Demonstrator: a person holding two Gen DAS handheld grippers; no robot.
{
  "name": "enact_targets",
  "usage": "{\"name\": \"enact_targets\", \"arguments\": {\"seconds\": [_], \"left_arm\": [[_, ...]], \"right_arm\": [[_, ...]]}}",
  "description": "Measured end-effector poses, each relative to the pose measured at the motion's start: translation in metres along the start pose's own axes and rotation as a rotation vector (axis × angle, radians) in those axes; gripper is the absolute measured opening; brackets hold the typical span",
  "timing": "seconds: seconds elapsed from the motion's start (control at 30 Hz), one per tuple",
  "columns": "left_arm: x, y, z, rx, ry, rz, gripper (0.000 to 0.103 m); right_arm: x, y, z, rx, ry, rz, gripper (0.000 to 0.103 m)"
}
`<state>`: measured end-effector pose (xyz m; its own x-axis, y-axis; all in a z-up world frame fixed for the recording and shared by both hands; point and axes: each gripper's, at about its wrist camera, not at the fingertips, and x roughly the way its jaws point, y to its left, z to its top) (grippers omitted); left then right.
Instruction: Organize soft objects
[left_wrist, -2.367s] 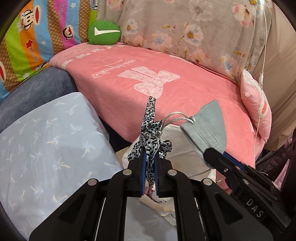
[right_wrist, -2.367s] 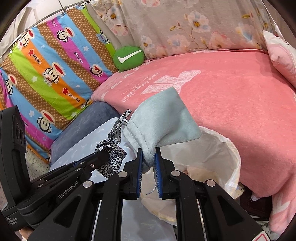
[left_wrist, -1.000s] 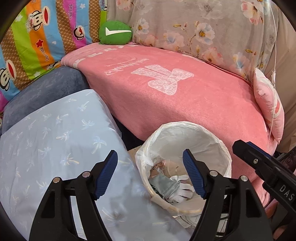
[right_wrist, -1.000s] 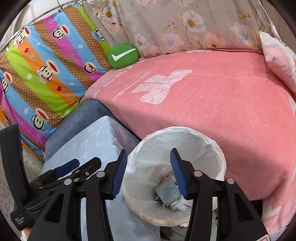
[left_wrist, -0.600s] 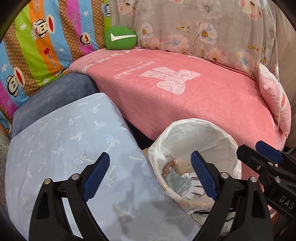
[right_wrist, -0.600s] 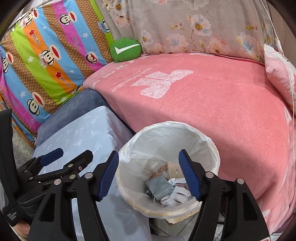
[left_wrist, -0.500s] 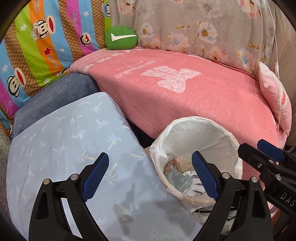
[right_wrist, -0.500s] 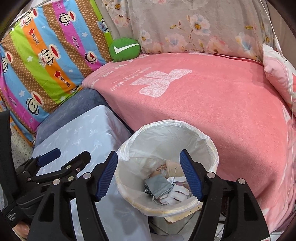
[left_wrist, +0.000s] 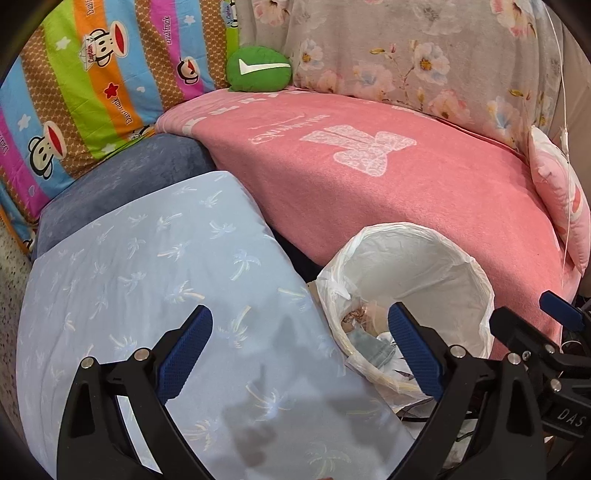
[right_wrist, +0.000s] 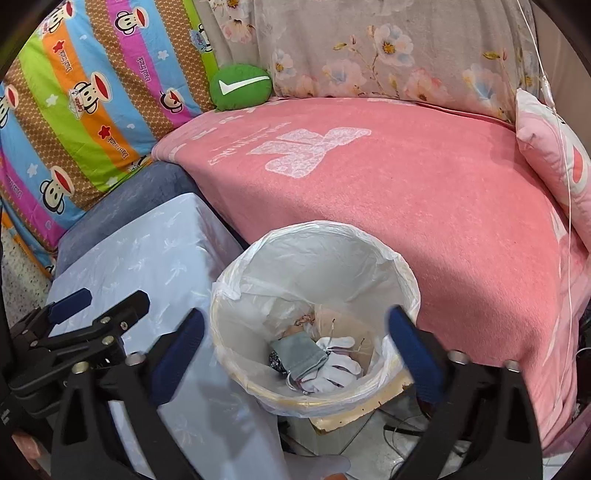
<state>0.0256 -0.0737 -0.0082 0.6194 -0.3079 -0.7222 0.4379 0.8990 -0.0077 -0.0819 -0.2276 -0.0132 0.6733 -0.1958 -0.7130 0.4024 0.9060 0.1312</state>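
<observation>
Our left gripper (left_wrist: 299, 349) and right gripper (right_wrist: 295, 350) are both spreading wide with nothing between the jaws. The grey drawstring pouch (right_wrist: 299, 352) lies in the lined bin (right_wrist: 406, 284) beside white gloves (right_wrist: 338, 365); we judge it light, limp, best pinched at a corner. The pale blue cushion (left_wrist: 147, 266) crowds the bin's left; the pink blanket (right_wrist: 406, 192) lies behind.

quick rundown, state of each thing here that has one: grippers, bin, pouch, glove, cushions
left gripper: jaws opening, nothing between them
right gripper: jaws opening, nothing between them, above the bin
bin: uncovered, lined with a white bag, partly filled
grey pouch: lying in the bin, released
white glove: lying in the bin beside the pouch
green cushion: resting at the back of the pink blanket
pink pillow: leaning at the blanket's right edge
</observation>
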Motion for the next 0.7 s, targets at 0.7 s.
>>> {"name": "enact_targets", "arguments": {"seconds": [0.7], "left_arm": [[-0.004, 0.0, -0.012, -0.009, 0.004, 0.056, 0.096]], "right_arm": [[-0.008, 0.01, -0.016, -0.08, 0.007, -0.043, 0.097]]}}
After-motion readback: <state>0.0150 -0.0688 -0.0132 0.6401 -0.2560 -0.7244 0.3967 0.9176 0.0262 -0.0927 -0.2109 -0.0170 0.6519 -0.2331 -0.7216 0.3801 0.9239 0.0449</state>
